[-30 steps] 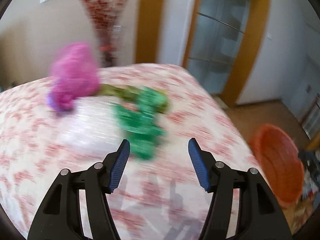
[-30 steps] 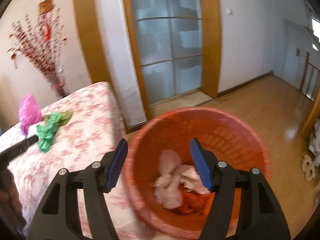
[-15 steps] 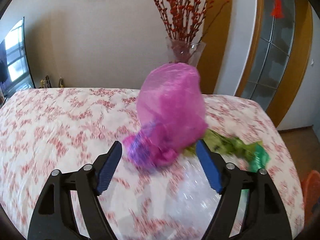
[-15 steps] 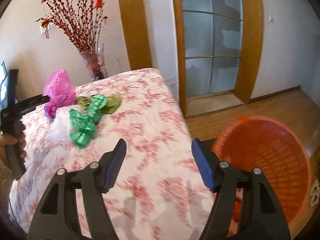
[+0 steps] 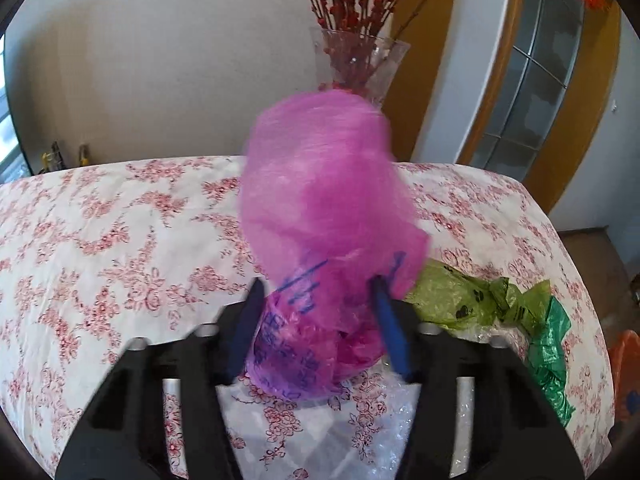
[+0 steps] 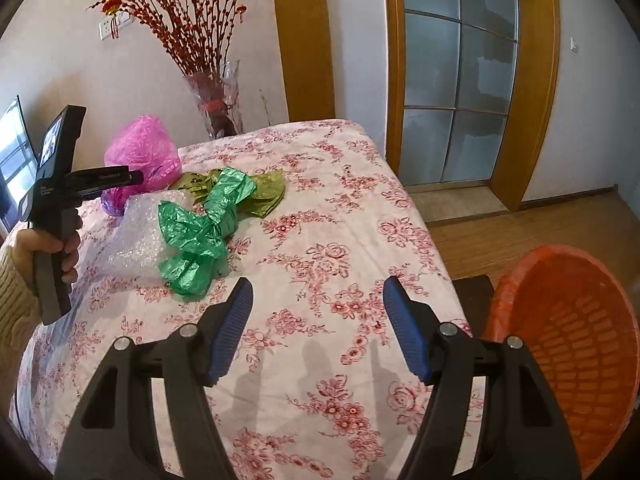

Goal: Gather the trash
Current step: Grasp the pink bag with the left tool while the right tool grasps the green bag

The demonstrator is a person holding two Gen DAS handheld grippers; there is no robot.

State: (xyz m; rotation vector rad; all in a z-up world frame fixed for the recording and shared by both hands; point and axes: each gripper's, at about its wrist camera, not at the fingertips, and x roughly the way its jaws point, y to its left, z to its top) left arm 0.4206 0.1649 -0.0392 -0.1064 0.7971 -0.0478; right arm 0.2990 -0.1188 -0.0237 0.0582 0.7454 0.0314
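The left gripper (image 5: 316, 320) has just been closing its jaws, now pinching the pink bag (image 5: 320, 208) at the table's (image 6: 360, 208) far left to lift it, while the right gripper (image 6: 318, 320), jaws spread and empty, waits near the orange basket (image 6: 580, 344) at right.

The setting is a room in a home. Indicators: a table (image 6: 340, 240) covered with a floral cloth, a glass vase (image 6: 218, 100) of red branches against the wall, a wood-framed glass door (image 6: 460, 80), wooden flooring (image 6: 540, 224), and an orange plastic basket (image 6: 580, 340) beside the table.
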